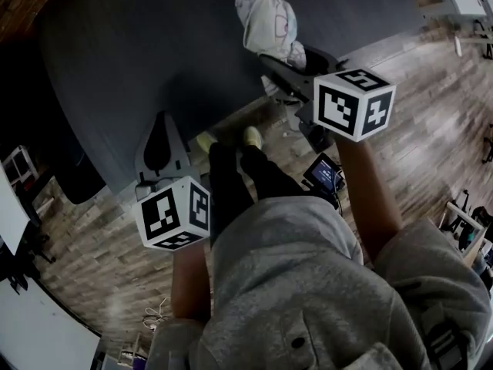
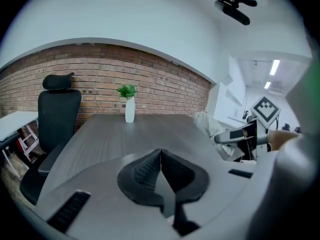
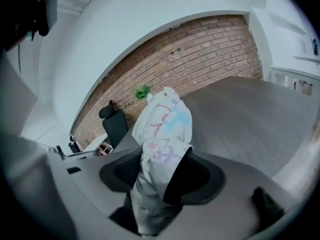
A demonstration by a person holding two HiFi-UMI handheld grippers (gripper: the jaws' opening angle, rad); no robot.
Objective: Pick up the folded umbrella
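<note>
So, the big grey table [image 2: 125,134] stretches out ahead of my left gripper [image 2: 161,171], whose jaws are pressed together with nothing between them. A black office chair [image 2: 57,114] sits off to that gripper's left. My right gripper [image 3: 154,171] is clamped on the folded umbrella [image 3: 162,124], white with pastel print, which pokes out past the jaw tips. There's a little white vase [image 2: 129,109] far ahead of the left gripper.

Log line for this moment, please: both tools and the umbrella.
right tool: shut on folded umbrella | left tool: shut, empty, at table edge | lift off table: cannot tell
</note>
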